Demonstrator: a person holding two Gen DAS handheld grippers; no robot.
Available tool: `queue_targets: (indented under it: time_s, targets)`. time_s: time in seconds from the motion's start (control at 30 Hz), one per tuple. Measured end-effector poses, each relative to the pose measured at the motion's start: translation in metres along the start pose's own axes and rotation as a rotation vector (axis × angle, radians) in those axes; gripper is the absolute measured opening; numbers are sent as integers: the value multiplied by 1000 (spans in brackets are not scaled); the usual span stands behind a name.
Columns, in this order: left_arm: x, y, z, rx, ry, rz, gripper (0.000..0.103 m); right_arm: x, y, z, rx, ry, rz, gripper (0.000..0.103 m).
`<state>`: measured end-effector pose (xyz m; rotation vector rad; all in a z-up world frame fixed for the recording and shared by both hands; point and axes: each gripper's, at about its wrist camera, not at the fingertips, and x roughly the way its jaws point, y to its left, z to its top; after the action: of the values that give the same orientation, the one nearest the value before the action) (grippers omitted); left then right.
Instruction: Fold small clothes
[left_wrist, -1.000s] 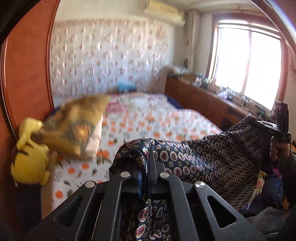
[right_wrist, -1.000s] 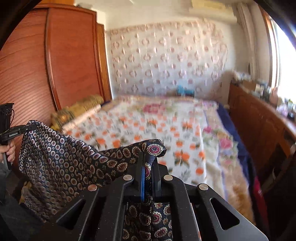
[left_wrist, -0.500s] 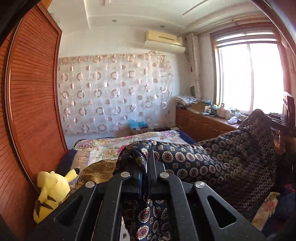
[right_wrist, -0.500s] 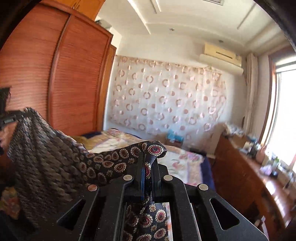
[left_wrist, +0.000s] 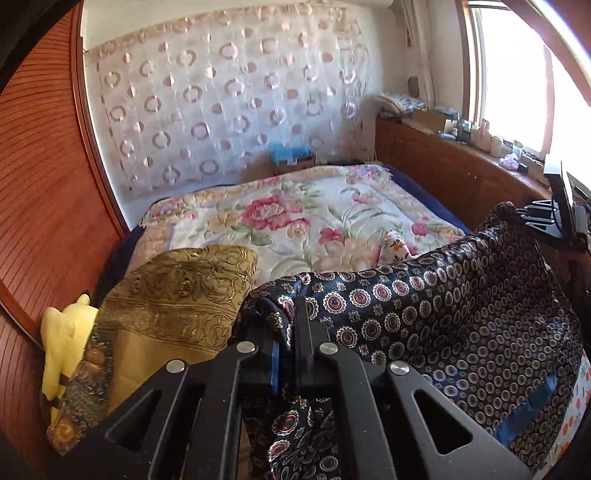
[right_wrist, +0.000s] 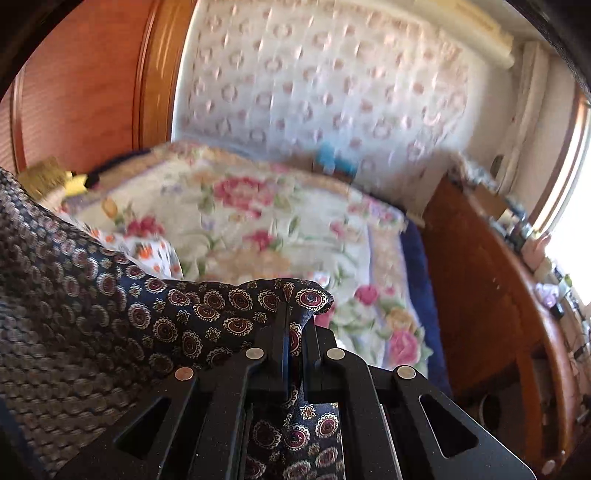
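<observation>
You will find no lettering, label, brand, number or sign that can be read in either wrist view; any small print on the items along the window ledge is too small and blurred to make out.

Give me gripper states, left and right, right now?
Left gripper: closed, pinching one corner of the dark patterned cloth.
Right gripper: closed, pinching another corner of the same cloth, which hangs between the two.

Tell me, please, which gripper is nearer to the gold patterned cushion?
Left. The left gripper is just beside the gold cushion; the right gripper holds the garment's far end, well away.
</observation>
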<state>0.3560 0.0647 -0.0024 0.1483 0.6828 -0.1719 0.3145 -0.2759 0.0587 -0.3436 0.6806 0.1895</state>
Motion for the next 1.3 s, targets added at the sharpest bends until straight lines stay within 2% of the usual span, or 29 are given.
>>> queue_targets:
  time_s: [0.07,0.17,0.23,0.33,0.37,0.47,0.57,0.63,0.67,0.7,0.73,0.97,1.07,1.17,1.3]
  targets:
    - [8,-2,-1,5,21,-8,6,22,0,8,2,19,17,4]
    - [13,-4,1,29,39,-2,22,42,4,16,0,40,41,4]
    - [10,-6,1,42,40,-11,44,54,-4,15,5,56,53,4]
    - [3,-9,-2,63,48,-11,49,65,-15,11,27,85,71,5]
    - [2,-8,-4,67,52,-12,49,68,-30,6,39,91,76,6]
    - [-5,-7,-10,90,56,12,49,46,-51,5,76,102,59,18]
    - [-17,-3,-23,65,74,0,49,39,-57,5,108,119,42,40]
    - [-25,-2,-33,43,77,-21,50,35,-59,4,118,111,20,45]
    - [-30,-1,-39,31,79,-27,56,27,-60,2,128,99,16,45]
    - [-33,-2,-43,17,79,-38,69,17,-62,-1,143,86,25,45]
    - [-38,-2,-50,-1,78,-64,75,11,-62,-5,155,80,39,45]
    - [-63,-14,-88,-53,84,-119,75,-69,-47,-48,167,71,129,45]
    - [-69,-14,-105,-80,87,-103,75,-97,-41,-75,193,96,160,45]
    - [-71,-9,-121,-97,93,-55,75,-119,-38,-103,229,132,183,45]
    - [-69,-4,-132,-126,111,-48,59,-136,-43,-128,276,154,191,45]
